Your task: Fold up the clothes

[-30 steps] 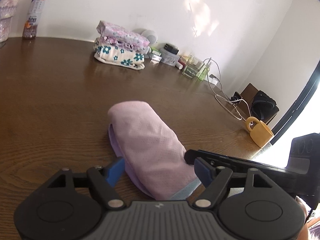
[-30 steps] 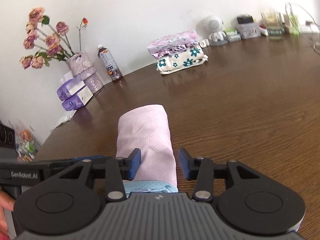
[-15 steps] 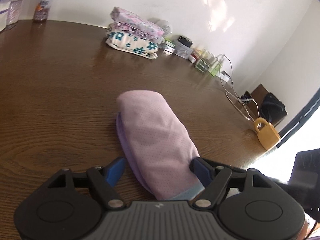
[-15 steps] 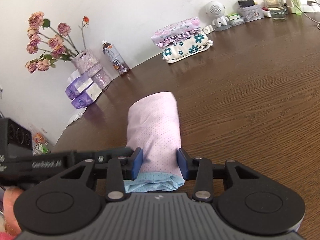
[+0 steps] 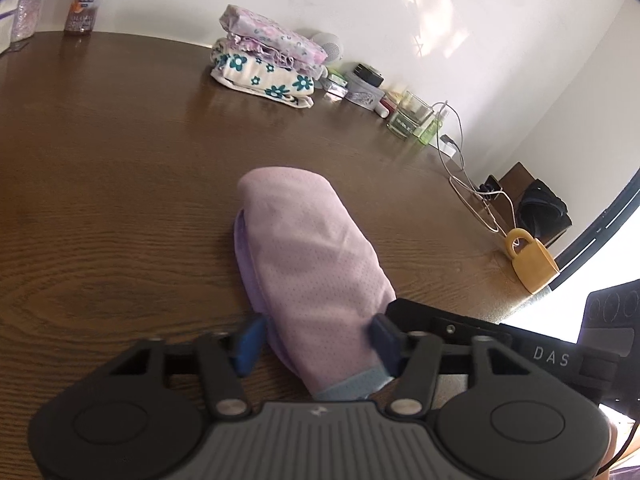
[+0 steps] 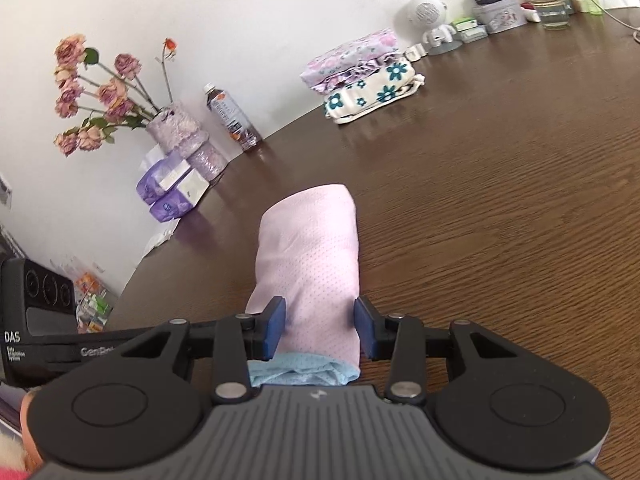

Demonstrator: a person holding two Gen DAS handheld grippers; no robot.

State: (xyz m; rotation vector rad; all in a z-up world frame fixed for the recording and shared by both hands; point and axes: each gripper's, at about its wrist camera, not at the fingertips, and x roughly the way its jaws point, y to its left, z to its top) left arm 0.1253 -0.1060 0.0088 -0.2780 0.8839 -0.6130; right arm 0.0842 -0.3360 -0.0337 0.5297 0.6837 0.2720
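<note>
Both grippers closer round folded pink garment [image 5: 312,256] on table [image 5: 120,160].

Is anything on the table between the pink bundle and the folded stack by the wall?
Nothing visible. Bare table runs from the pink bundle to the folded stack. The bottle stands left of that line, the speaker right of it.

a matt, perforated pink cloth bundle [image 5: 312,256] is seen on a glossy, grained wood table [image 5: 120,168].
</note>
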